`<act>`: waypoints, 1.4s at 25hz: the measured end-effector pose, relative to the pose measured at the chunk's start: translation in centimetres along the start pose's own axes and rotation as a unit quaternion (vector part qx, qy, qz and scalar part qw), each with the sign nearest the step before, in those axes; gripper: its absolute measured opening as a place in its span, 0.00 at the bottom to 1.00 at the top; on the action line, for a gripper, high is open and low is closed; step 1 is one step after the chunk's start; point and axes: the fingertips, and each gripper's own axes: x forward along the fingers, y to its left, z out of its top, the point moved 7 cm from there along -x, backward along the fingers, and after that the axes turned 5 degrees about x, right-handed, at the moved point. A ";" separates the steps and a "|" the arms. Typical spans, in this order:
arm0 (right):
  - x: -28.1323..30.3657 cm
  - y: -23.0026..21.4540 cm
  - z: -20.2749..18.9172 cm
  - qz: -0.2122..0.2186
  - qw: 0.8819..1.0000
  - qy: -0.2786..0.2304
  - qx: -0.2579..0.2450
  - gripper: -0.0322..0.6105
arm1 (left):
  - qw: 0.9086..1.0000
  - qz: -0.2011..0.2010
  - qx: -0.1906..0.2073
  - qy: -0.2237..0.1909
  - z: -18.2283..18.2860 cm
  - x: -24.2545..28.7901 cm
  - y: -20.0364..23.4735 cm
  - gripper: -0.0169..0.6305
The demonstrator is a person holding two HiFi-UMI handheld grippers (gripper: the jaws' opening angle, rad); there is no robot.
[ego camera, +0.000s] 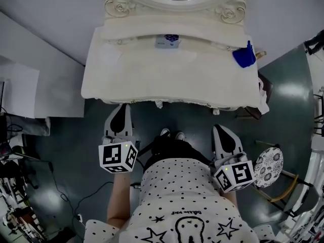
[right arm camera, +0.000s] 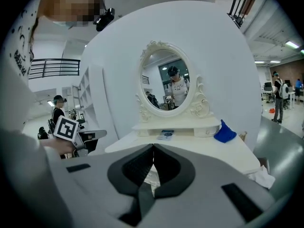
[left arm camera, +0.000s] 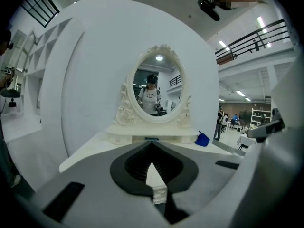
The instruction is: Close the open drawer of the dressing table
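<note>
I see no drawer jutting past the front edge of the dressing table (ego camera: 132, 71), so I judge it shut in under the surface and the task done. The left gripper (ego camera: 121, 109) and right gripper (ego camera: 219, 129) hover just before that edge, jaws pressed together, empty.

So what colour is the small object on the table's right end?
Bright blue; the object shows best in head view.

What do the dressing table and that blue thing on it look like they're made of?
The dressing table looks like painted wood or moulded resin: cream, smooth satin, carved scrolls round the mirror, no grain showing. The blue thing is likely soft cloth: matte, slumped to a point.
</note>
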 end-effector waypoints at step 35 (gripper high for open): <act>-3.5 -2.0 0.9 0.030 0.998 -0.063 -0.009 0.06 | 0.993 -0.066 -0.024 -0.099 2.8 -8.0 -11.3 0.04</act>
